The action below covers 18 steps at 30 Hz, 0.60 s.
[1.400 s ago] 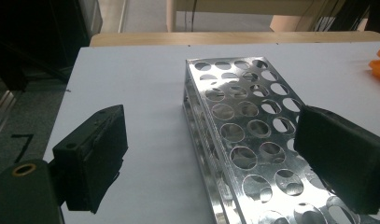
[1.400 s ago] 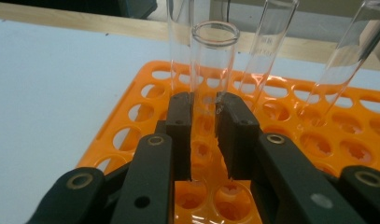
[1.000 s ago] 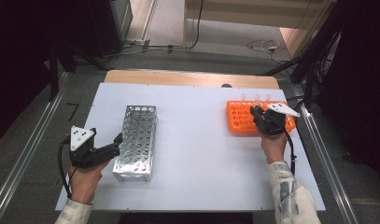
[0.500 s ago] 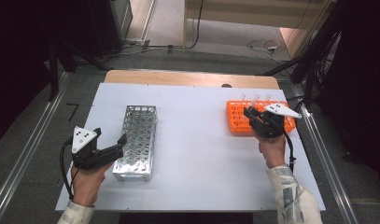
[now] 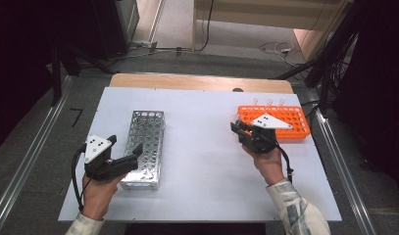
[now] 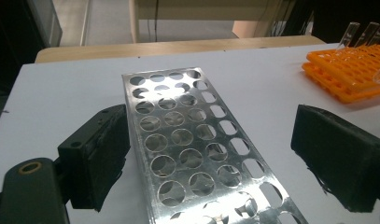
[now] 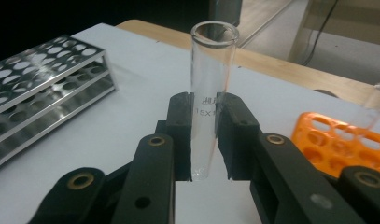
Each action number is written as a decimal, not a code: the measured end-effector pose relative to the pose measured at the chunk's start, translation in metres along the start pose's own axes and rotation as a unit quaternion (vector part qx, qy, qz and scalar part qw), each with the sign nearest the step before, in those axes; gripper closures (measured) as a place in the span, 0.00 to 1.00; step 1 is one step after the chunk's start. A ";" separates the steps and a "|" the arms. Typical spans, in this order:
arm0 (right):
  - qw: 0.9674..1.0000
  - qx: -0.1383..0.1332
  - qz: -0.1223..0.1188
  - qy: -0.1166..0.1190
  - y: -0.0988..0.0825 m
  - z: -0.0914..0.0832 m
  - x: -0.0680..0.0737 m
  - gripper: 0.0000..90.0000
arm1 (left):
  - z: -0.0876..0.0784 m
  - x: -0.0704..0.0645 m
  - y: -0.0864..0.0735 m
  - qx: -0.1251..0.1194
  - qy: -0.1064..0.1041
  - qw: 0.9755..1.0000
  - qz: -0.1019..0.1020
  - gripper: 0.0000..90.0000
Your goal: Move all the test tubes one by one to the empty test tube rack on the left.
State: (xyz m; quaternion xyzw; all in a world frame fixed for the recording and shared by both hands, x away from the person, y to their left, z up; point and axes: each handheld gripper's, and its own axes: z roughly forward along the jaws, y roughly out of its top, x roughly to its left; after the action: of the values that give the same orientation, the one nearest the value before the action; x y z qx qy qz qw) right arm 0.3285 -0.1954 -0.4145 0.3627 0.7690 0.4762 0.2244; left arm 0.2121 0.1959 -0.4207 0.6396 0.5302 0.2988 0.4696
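A shiny metal tube rack [image 5: 144, 142] with many round holes lies lengthwise left of the table's middle. My left gripper [image 5: 127, 151] is open at its near end. In the left gripper view the metal rack [image 6: 187, 140] runs between the two wide-apart pads [image 6: 101, 154], which do not press on it. My right gripper [image 5: 238, 129] hangs just left of the orange tube rack [image 5: 285, 122]. It is shut on a clear glass test tube [image 7: 213, 70], held upright with its open mouth up and its round bottom between the pads.
Clear tubes [image 5: 268, 103] stand along the orange rack's far edge. The white tabletop [image 5: 202, 161] spans the gap between the two racks. A wooden strip [image 5: 197, 82] borders the table's far side, with floor cables beyond.
My right gripper has come away from the orange rack to the left, carrying the glass tube. My left gripper has edged closer to the metal rack's near end.
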 end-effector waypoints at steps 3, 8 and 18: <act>1.000 0.010 -0.007 0.013 -0.003 0.005 0.010 0.81 | 0.001 -0.004 0.000 0.000 -0.006 1.000 0.002 0.13; 0.999 0.021 -0.019 0.035 -0.006 0.011 0.024 0.81 | 0.003 -0.009 0.000 0.003 -0.014 1.000 0.007 0.13; 0.997 0.033 -0.029 0.067 -0.012 0.021 0.047 0.81 | 0.008 -0.025 0.000 0.006 -0.036 0.999 0.021 0.13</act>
State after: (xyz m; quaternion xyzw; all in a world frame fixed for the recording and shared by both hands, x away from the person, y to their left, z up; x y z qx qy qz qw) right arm 0.3086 -0.1508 -0.4348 0.3148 0.8078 0.4671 0.1737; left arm 0.2126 0.1697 -0.4203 0.6635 0.5016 0.2822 0.4781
